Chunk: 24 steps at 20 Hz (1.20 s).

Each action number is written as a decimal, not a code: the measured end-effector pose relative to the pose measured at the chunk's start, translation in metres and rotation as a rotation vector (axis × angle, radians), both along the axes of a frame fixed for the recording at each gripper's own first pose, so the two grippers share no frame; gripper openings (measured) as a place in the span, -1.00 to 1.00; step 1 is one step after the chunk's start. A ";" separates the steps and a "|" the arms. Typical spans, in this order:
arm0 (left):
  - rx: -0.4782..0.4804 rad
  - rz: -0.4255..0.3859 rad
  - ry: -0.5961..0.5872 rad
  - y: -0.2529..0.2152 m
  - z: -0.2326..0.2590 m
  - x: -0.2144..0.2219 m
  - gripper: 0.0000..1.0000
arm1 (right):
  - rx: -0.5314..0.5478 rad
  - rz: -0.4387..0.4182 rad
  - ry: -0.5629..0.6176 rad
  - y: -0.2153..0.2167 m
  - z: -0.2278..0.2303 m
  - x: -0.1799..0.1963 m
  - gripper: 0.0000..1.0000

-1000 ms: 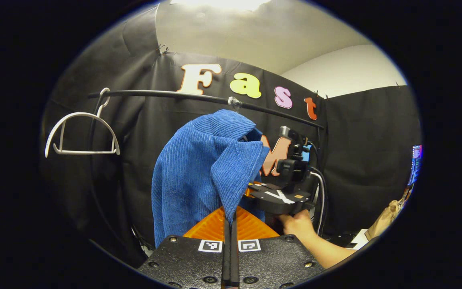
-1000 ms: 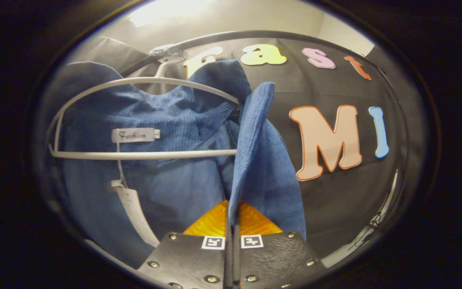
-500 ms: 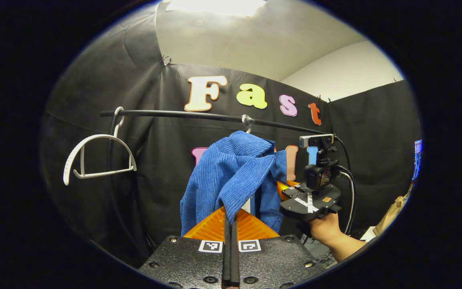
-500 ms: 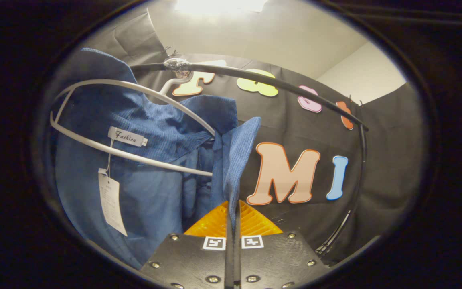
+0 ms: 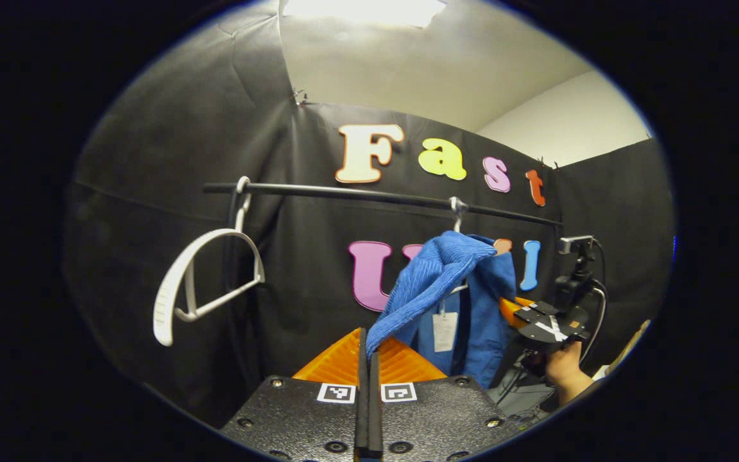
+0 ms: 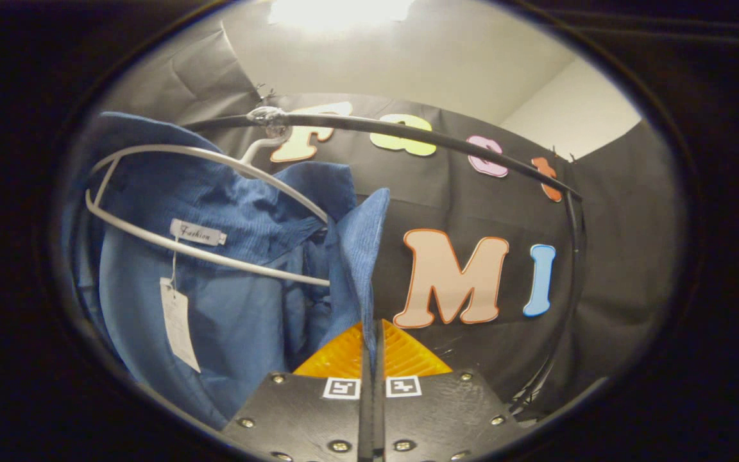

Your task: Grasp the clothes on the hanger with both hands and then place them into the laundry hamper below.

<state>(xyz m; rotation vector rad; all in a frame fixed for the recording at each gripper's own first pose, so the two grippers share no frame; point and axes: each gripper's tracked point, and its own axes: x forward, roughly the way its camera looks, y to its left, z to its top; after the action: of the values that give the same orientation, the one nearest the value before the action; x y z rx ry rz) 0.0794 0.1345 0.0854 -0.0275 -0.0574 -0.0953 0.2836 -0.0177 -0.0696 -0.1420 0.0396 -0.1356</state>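
The booth is walled in black cloth under a pale ceiling with one bright light. A black rail [image 5: 382, 194] spans the far wall. An empty white hanger [image 5: 206, 282] hangs at its left end. The blue garment [image 5: 466, 295] hangs on a second white hanger [image 6: 215, 205] farther right. The left gripper [image 5: 367, 346] is clenched on a stretched fold of the garment. The right gripper [image 6: 373, 340] is clenched on another edge; a hand [image 5: 562, 369] holds it.
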 end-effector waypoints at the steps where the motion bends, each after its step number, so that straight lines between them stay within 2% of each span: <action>1: 0.018 0.035 -0.015 0.008 0.006 0.003 -0.95 | -0.002 -0.016 -0.002 -0.003 0.003 0.002 -0.99; 4: 0.046 0.118 -0.077 0.027 0.027 0.018 -1.00 | 0.018 -0.023 -0.002 -0.008 0.009 0.009 -0.99; 6: 0.015 0.109 -0.073 0.022 0.032 0.030 -1.00 | 0.036 -0.016 0.011 -0.009 0.008 0.018 -1.00; 9: 0.035 0.119 -0.083 0.024 0.043 0.050 -0.95 | 0.038 -0.027 0.026 -0.022 0.008 0.028 -0.99; 10: 0.039 0.121 -0.087 0.025 0.046 0.055 -0.99 | 0.034 -0.031 0.030 -0.029 0.008 0.031 -0.99; 14: 0.069 0.186 -0.119 0.043 0.063 0.071 -1.00 | 0.026 -0.069 -0.001 -0.051 0.021 0.036 -0.99; 19: 0.088 0.182 -0.116 0.040 0.061 0.091 -0.99 | -0.015 -0.093 -0.021 -0.067 0.028 0.055 -0.99; 24: 0.067 0.158 -0.093 0.029 0.048 0.114 -1.00 | -0.021 -0.087 0.040 -0.072 -0.002 0.078 -0.99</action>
<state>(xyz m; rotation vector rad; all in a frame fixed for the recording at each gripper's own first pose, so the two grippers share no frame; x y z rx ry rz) 0.1933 0.1636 0.1334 0.0484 -0.1489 0.0601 0.3621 -0.0899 -0.0714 -0.1641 0.0847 -0.2201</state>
